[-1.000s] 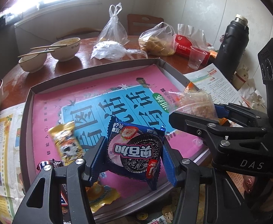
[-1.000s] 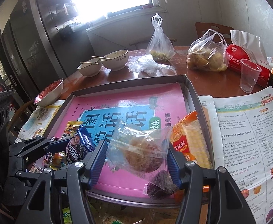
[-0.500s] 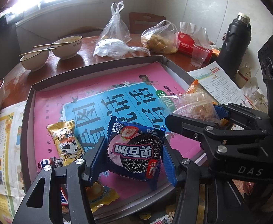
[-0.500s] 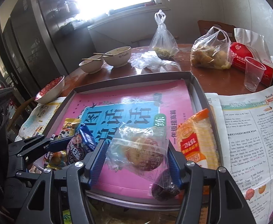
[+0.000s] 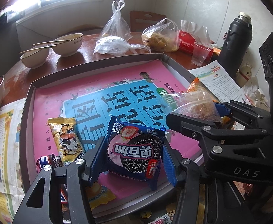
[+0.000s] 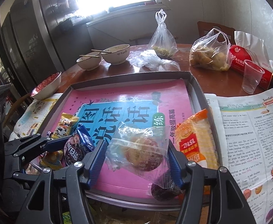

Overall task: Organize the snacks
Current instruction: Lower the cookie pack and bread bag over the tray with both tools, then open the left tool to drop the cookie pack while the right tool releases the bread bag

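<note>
- We clamp L gripper on a glossy square cookie pack, near tray front edge.
- R gripper pinches crinkly clear pastry bag, same front edge, by orange packet.

In the tray, the cookie pack lies left of the clear pastry bag, perhaps apart.

- The left gripper is matte black plastic, with two angular arms pierced by triangular cut-outs.
- Ribbed blue pads line the inner faces of its fingers.
- Round silver screws mark the joints.
- The right gripper has the same black frame and blue pads.
- Its body bears pale "DAS" lettering in the left wrist view.
- A black block above it carries three round recesses.
</note>
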